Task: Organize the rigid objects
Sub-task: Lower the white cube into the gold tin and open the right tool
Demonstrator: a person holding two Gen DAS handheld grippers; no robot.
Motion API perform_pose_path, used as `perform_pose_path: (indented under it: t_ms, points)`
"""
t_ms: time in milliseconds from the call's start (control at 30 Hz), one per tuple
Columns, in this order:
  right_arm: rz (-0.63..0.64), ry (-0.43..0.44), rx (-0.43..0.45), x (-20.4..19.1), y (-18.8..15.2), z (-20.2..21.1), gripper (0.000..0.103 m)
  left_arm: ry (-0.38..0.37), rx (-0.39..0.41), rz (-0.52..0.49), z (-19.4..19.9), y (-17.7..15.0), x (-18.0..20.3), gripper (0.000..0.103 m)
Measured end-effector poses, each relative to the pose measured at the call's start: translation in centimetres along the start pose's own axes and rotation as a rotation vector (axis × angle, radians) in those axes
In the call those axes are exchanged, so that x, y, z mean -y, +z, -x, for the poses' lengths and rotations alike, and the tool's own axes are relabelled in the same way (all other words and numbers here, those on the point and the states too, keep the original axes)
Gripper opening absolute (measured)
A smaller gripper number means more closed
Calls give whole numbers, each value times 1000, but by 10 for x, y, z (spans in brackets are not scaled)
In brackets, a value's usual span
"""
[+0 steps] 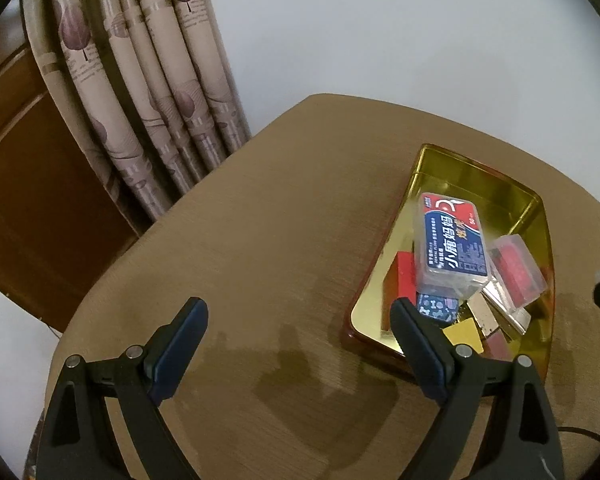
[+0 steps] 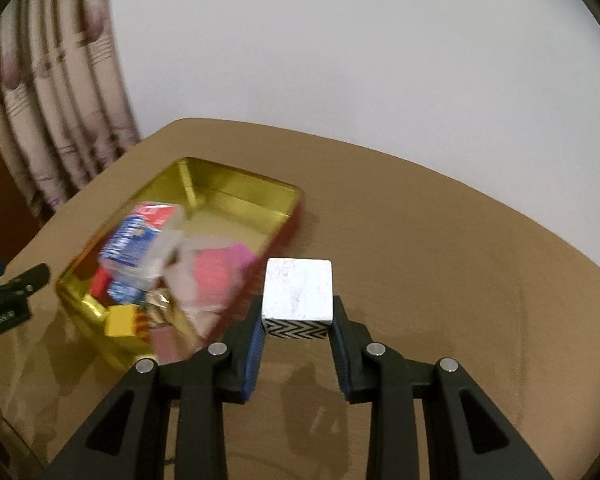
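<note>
With the right tool (image 2: 298, 330) clenched on the white cube (image 2: 298, 290), carry it level over the tin's (image 2: 236, 184) free far corner before releasing, left tool (image 1: 300, 344) spread empty.

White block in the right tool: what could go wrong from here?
1. The right tool grips the white block only at its lower, zigzag-patterned edge; most of it stands above the pads, so it may pivot or slip.
2. The near half of the gold tin is heaped: the dental floss box lies tilted across other pieces. A drop there may roll or bounce out; the far half is bare.
3. The open left tool hovers at the tin's near corner, so the tools could collide.
</note>
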State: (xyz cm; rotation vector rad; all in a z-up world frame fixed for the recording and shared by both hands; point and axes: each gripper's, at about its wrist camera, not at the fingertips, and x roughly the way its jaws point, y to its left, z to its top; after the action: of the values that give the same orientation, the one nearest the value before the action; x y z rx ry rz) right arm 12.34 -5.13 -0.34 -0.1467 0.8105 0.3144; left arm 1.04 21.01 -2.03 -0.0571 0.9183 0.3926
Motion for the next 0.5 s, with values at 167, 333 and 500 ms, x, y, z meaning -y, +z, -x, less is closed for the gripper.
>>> perform_pose_path:
  t_ms: [167,333,500]
  points:
    - [64,48,-4,-36,9,-2,30,0,-11,17,-1,0,-5,91]
    - [115,66,-20,-55,9,-2,30,5,-23,34,-5,2,-10,91]
    - [134,90,-42,-72,14,-18,30,11,-34,65,-9,3,-16,91]
